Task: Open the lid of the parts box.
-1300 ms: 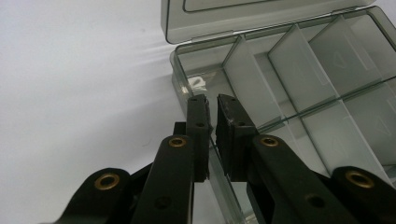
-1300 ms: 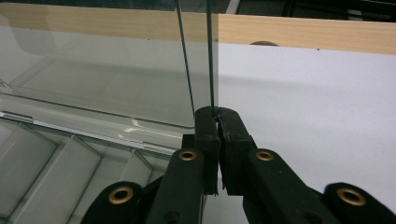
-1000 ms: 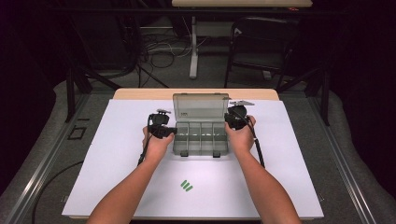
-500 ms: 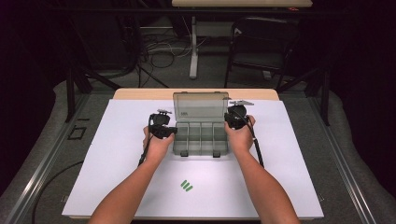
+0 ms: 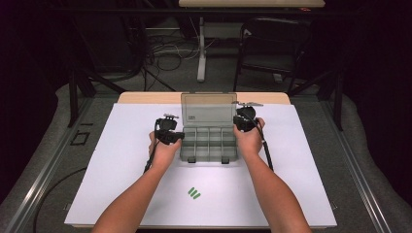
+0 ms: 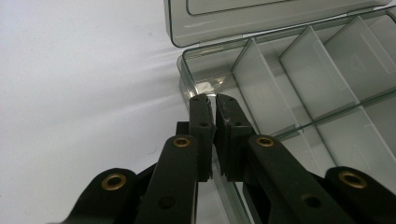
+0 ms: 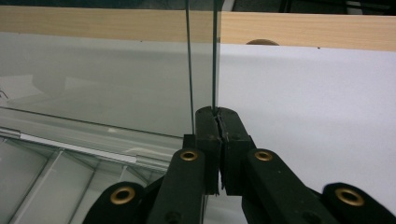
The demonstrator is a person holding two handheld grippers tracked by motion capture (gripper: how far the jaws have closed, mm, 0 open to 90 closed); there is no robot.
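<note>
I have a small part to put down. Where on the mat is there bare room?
Bare white mat left of the left claw, and right of the right claw. Also between the green mark and organizer box. Crowded around the box.

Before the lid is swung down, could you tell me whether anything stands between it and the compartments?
Nothing visible does: the compartments look empty, and the lid stands upright. The right gripper pinches the lid's edge.
</note>
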